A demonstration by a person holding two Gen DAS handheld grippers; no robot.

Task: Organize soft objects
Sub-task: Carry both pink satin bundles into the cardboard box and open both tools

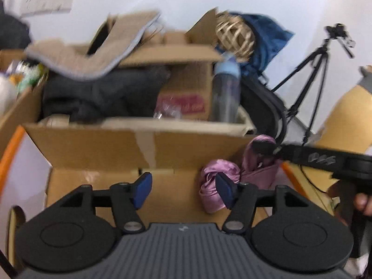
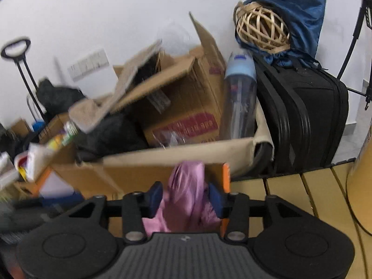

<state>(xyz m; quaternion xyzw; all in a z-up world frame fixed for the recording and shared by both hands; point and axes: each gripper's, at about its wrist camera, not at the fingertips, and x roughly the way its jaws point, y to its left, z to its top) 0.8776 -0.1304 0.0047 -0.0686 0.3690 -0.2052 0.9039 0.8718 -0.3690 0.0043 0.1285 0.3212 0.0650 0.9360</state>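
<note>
A pink satin cloth (image 1: pixel 218 181) lies bunched at the right end of an orange-edged cardboard box (image 1: pixel 93 148). My left gripper (image 1: pixel 183 190) hovers over the box floor, open, with nothing between its blue pads; the cloth sits just behind its right pad. My right gripper (image 1: pixel 262 146) reaches in from the right, its tip at the raised top of the cloth. In the right wrist view the pink cloth (image 2: pixel 186 197) fills the gap between the parted pads of the right gripper (image 2: pixel 185 200), loose rather than pinched, against the box's orange edge (image 2: pixel 226 176).
Behind stands a larger cardboard box (image 1: pixel 186 88) with dark clothes (image 1: pixel 97 93), a beige mat (image 1: pixel 93 53) and a water bottle (image 2: pixel 239 102). A black suitcase (image 2: pixel 309 121) carries a wicker ball (image 2: pixel 262 30) in a blue bag. A tripod (image 1: pixel 309 74) and a slatted wooden surface (image 2: pixel 286 195) are at right.
</note>
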